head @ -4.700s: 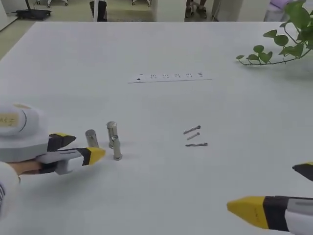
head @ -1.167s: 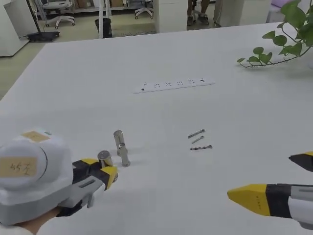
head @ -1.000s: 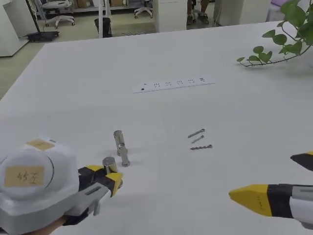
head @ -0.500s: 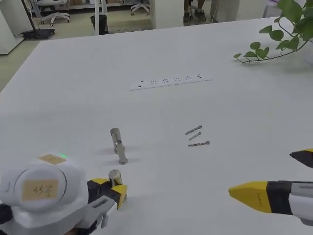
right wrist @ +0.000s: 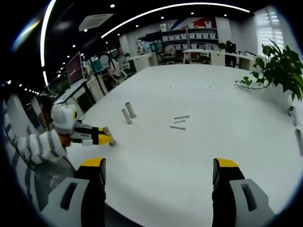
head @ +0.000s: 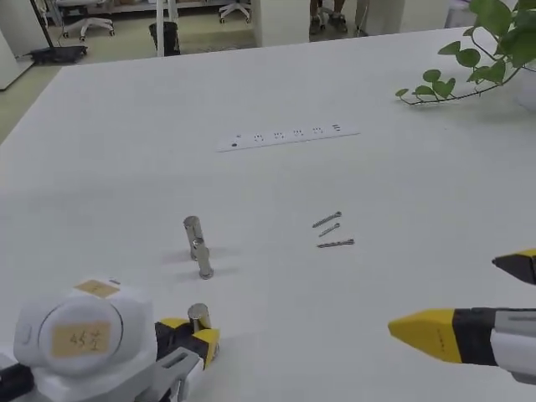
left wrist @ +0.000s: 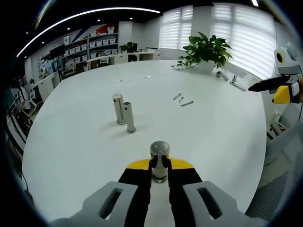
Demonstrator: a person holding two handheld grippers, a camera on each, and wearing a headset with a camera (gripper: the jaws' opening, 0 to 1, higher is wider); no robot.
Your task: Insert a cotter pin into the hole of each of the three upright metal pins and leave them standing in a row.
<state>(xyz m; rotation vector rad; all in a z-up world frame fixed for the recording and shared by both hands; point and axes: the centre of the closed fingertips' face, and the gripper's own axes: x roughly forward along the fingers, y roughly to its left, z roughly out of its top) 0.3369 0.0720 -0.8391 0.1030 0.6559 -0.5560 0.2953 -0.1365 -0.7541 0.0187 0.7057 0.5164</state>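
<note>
Table (head: pixel 402 176): white and broad, right in front of you.
Strip (head: pixel 287 136): your landmark, lying flat toward the far side.
Pin one (head: pixel 192 230): upright, nearer you than the strip's left end.
Pin two (head: pixel 204 262): upright, just beside pin one, on your side.
Pin three (head: pixel 198 317): nearer you again; you cannot tell whether its foot meets the table.
Cotter pins (head: pixel 329 229): three, flat, close together, nearer you than the strip's right end.
Vine (head: pixel 435 90): trails onto the table, well right of the strip.
</note>
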